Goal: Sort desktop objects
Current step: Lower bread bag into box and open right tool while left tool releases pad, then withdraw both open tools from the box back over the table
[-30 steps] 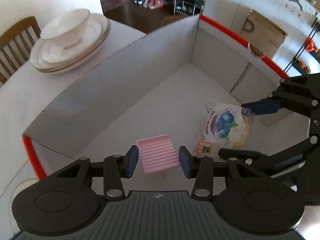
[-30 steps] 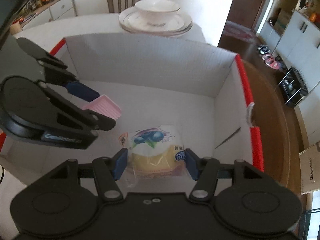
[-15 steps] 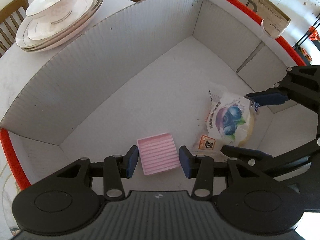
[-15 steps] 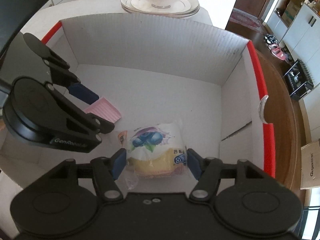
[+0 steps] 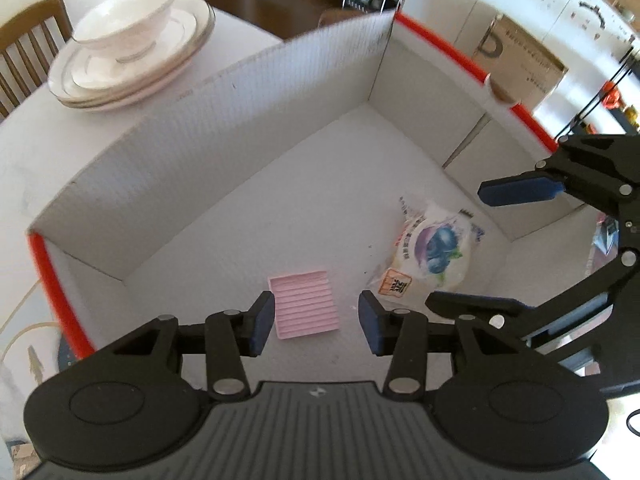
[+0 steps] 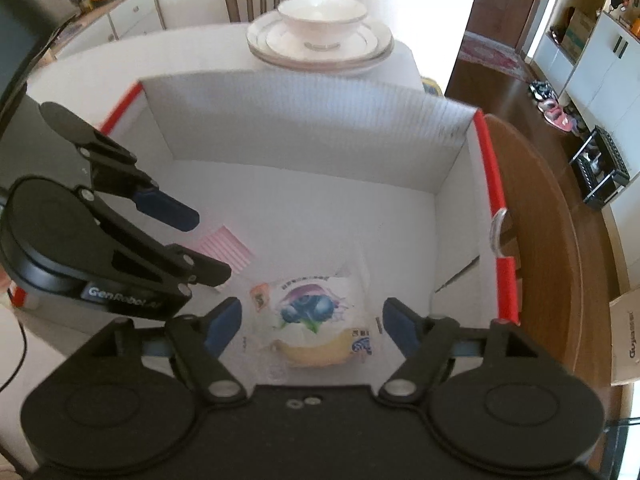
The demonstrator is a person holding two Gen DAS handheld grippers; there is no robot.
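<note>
Both grippers have let go since the earlier frames. The right gripper (image 6: pixel 312 322) has just been opening its jaws, and the left gripper (image 5: pixel 316 320) has drawn back upward from the pink piece it was clamping, so that piece now looks smaller below it.

The white corrugated cardboard box with red-edged rims (image 5: pixel 240 140) spreads out ahead of and under both pairs of fingers, standing on a white table (image 5: pixel 60 160). Beyond the box's far wall, well past the fingertips, a white gold-rimmed bowl sits on a stack of white plates (image 5: pixel 132 52).

The clear-wrapped bun packet with a blueberry picture (image 6: pixel 308 308) lies on the box floor between the right gripper's blue pads (image 6: pixel 224 324). Those jaws stand wide, with a gap showing on each side of the packet, so nothing is gripped.

The pink ribbed square piece (image 5: pixel 306 306) lies flat on the box floor below and just ahead of the left gripper's fingers. The left pad overlaps its left edge in the left wrist view, and the right pad stands clear of it. These fingers are only narrowly parted and hold nothing. The packet lies just beyond the left gripper's right finger, near the pink piece but not touching it.
</note>
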